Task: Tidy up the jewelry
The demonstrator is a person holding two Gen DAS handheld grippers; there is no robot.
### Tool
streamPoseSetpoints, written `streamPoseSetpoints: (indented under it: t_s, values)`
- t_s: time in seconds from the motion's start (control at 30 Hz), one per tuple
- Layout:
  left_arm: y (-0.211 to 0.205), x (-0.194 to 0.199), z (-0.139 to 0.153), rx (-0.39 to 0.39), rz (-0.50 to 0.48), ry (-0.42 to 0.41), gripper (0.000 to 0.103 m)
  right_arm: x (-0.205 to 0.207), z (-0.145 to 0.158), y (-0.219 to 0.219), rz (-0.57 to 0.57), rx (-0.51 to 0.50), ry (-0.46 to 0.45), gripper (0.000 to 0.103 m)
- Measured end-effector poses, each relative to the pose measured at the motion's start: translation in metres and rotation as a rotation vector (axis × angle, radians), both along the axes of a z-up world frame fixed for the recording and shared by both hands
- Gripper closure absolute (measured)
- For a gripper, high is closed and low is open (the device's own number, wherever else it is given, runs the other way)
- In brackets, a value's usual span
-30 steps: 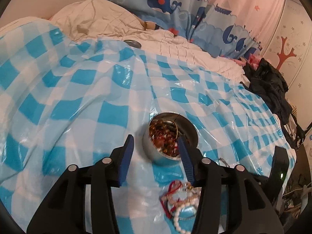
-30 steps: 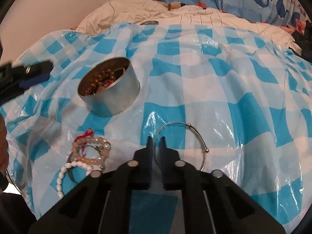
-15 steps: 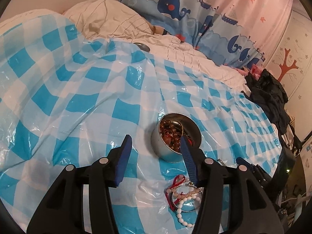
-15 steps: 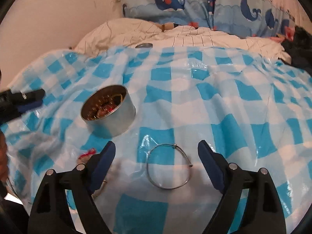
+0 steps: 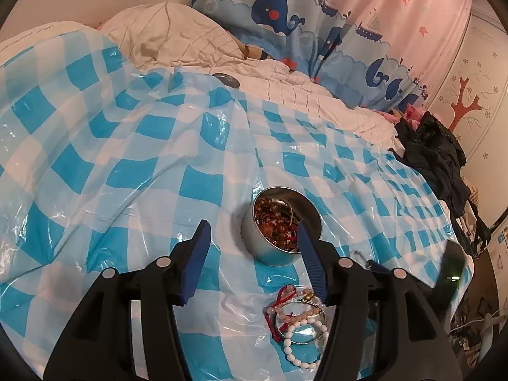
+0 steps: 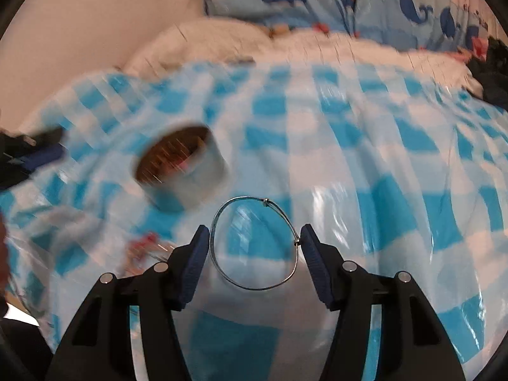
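A round metal tin (image 5: 270, 250) holding brown beads stands on the blue-checked plastic sheet (image 5: 127, 171). My left gripper (image 5: 252, 225) hovers just short of the tin, its jaws opening with nothing between them. A heap of pearl, pink and red-cord bracelets (image 5: 298, 320) lies below its right finger. In the right wrist view a thin silver bangle (image 6: 254, 287) sits between the pads of my right gripper (image 6: 255, 238). Those jaws are closing and both pads touch the wire. The bangle looks sharp while the tin (image 6: 187, 181) behind it is smeared by motion.
The sheet covers a bed with a cream pillow (image 5: 171, 38) and white bedding at the back. A small round metal lid (image 5: 226, 79) lies at the sheet's far edge. Dark clothes (image 5: 435, 158) are piled on the right, below a whale-print curtain (image 5: 279, 16).
My right gripper went from shut to wide open over the bangle, then narrowed onto it; its view is now blurred. The left jaws have spread a little wider.
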State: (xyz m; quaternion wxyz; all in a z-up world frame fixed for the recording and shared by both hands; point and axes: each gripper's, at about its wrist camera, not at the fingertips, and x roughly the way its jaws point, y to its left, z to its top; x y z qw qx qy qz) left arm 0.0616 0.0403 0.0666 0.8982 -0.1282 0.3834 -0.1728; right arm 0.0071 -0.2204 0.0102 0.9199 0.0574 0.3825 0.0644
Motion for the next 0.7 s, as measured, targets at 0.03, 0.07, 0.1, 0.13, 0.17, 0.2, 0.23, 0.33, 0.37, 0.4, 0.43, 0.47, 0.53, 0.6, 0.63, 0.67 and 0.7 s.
streamPoseSetpoints:
  t_s: [0.03, 0.07, 0.1, 0.13, 0.17, 0.2, 0.23, 0.33, 0.37, 0.4, 0.43, 0.47, 0.53, 0.6, 0.63, 0.67, 0.7]
  values:
    - [0.000, 0.000, 0.000, 0.000, 0.002, 0.001, 0.048, -0.001, 0.007, 0.005, 0.015, -0.006, -0.032, 0.045]
    - [0.001, 0.001, 0.000, 0.001, 0.005, 0.003, 0.048, 0.001, 0.011, 0.009, 0.026, -0.007, -0.045, 0.045]
    - [0.001, 0.001, 0.000, 0.003, 0.007, 0.004, 0.048, 0.004, 0.015, 0.013, 0.042, 0.001, -0.055, 0.045]
    - [0.001, 0.001, 0.000, 0.008, 0.011, 0.007, 0.048, 0.008, 0.018, 0.017, 0.056, 0.008, -0.058, 0.045]
    - [0.002, 0.001, 0.000, 0.013, 0.013, 0.009, 0.047, 0.012, 0.021, 0.021, 0.067, 0.011, -0.062, 0.045]
    - [0.002, 0.002, -0.001, 0.020, 0.017, 0.012, 0.046, 0.019, 0.025, 0.026, 0.080, 0.011, -0.068, 0.045]
    - [0.003, 0.002, 0.000, 0.024, 0.021, 0.013, 0.046, 0.024, 0.029, 0.031, 0.092, 0.010, -0.073, 0.045]
    - [0.007, 0.002, 0.000, 0.027, 0.027, 0.012, 0.044, 0.046, 0.036, 0.050, 0.129, -0.017, -0.088, 0.045]
    - [0.009, 0.002, 0.000, 0.028, 0.029, 0.012, 0.044, 0.054, 0.037, 0.056, 0.139, -0.026, -0.087, 0.045]
    - [0.011, 0.001, 0.001, 0.030, 0.032, 0.011, 0.043, 0.064, 0.036, 0.063, 0.151, -0.037, -0.081, 0.045]
    - [0.012, 0.001, 0.001, 0.032, 0.036, 0.009, 0.043, 0.074, 0.035, 0.070, 0.164, -0.042, -0.072, 0.045]
    - [0.013, 0.001, 0.002, 0.033, 0.037, 0.009, 0.042, 0.083, 0.032, 0.076, 0.173, -0.047, -0.058, 0.045]
    - [0.014, 0.001, 0.003, 0.035, 0.039, 0.009, 0.042, 0.094, 0.023, 0.084, 0.185, -0.069, -0.029, 0.044]
    - [0.014, 0.001, 0.003, 0.037, 0.040, 0.009, 0.041, 0.104, 0.009, 0.090, 0.188, -0.104, 0.017, 0.044]
    - [0.014, 0.001, 0.003, 0.037, 0.039, 0.010, 0.041, 0.105, 0.006, 0.089, 0.179, -0.107, 0.025, 0.044]
    - [0.013, 0.001, 0.003, 0.038, 0.037, 0.011, 0.040, 0.101, 0.006, 0.085, 0.170, -0.098, 0.020, 0.044]
    - [0.012, 0.001, 0.002, 0.040, 0.033, 0.012, 0.040, 0.095, 0.007, 0.082, 0.168, -0.093, 0.008, 0.044]
